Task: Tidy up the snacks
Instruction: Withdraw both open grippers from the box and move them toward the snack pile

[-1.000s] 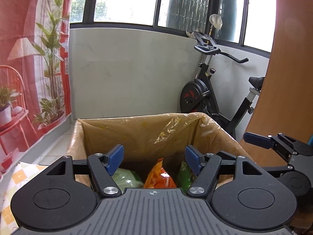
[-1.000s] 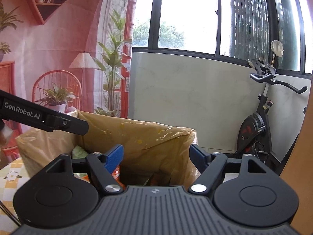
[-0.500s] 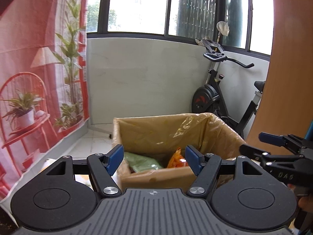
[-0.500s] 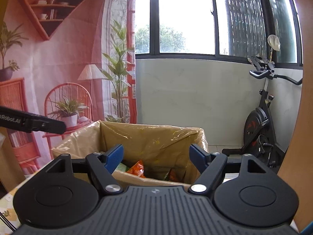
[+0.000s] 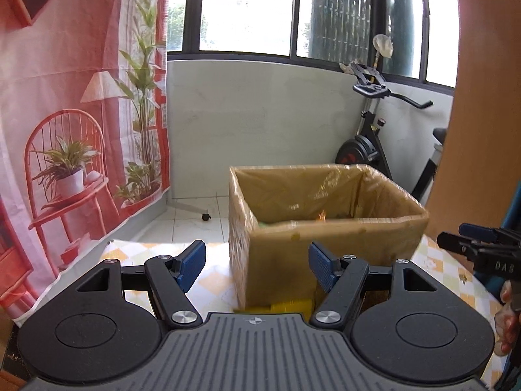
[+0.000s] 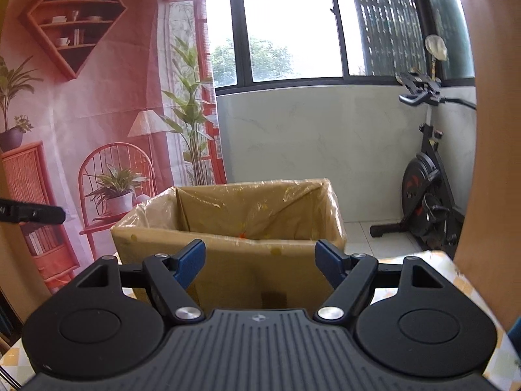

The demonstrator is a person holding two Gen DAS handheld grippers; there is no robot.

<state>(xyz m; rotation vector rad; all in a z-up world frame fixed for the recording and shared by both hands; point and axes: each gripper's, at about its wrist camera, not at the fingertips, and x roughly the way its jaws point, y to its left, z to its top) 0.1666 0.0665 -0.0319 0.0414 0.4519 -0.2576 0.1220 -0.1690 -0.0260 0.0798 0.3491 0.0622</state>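
Cardboard box of snacks on the desk, both claws back from it and empty.

The plastic-lined cardboard box [image 5: 325,228] stands on the checked desk [image 5: 456,270], with orange and green snack packets [image 5: 320,216] barely showing over its near wall. The packets should be light, crinkly and slippery, best pinched by a sealed edge; the box itself looks stiff but bulky, so its rim is the place to take it. A yellow packet [image 5: 286,308] lies at the box's foot. Behind are a printed backdrop [image 6: 97,114], windows and an exercise bike [image 6: 426,192]. The left claw [image 5: 257,264] and right claw [image 6: 260,260] are both spread, nothing between their pads.
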